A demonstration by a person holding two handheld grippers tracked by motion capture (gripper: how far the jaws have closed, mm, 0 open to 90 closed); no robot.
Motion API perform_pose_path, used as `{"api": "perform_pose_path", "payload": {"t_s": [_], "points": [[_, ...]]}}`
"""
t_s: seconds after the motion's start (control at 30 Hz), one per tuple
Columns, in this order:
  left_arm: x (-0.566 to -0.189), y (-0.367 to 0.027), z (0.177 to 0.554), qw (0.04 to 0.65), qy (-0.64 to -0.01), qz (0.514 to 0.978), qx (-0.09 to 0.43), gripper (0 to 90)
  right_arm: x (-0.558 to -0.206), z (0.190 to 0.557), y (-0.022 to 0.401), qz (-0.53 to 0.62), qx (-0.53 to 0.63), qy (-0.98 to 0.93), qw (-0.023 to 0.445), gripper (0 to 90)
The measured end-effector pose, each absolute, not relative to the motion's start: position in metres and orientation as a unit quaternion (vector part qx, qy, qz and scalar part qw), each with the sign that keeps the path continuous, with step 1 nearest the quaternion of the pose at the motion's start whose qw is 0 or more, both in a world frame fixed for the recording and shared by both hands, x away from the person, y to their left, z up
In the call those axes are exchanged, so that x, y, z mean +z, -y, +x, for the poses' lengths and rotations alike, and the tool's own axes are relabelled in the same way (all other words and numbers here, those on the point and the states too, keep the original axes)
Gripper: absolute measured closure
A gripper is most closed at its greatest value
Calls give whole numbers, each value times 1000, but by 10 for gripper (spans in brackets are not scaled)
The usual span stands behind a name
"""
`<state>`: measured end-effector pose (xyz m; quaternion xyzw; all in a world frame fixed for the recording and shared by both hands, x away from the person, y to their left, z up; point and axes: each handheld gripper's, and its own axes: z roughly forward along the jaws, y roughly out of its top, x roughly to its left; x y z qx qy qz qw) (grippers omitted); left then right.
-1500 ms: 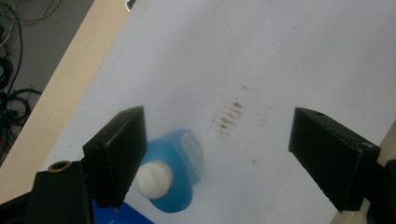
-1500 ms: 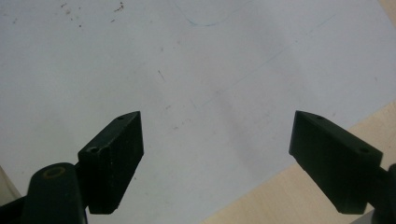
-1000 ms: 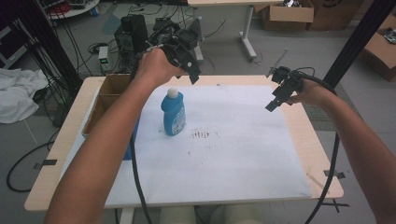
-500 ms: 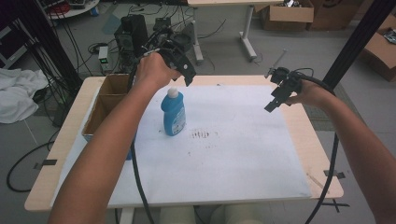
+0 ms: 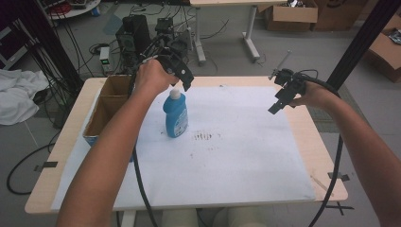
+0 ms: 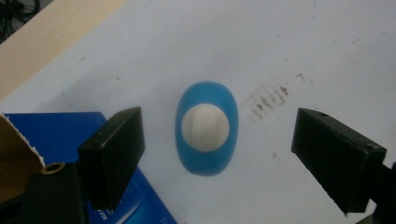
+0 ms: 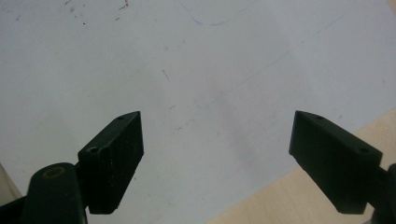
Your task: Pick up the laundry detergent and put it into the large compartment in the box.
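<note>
No readable text — the bottle [image 5: 175,115] label is blurred.

Glossy plastic btl [image 5: 175,116], matt paper sheet [image 5: 236,156]

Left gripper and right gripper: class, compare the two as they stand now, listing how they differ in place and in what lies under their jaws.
The left gripper hangs right above the blue bottle, its white cap centred between the jaws; the right gripper has bare white paper below. The left sits near the cardboard box; the right near the table's far right edge. Both stand wide open, holding nothing.
</note>
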<state>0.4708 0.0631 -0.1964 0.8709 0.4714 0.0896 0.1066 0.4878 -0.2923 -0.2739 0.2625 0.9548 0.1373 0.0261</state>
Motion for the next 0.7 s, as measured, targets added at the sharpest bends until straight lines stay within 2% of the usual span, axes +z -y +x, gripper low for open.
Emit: {"api": "perform_pose_path", "payload": {"t_s": [0.7], "points": [[-235, -69, 481, 110, -469, 874, 66, 176, -277, 491, 291, 262, 132, -956, 21, 179]]}}
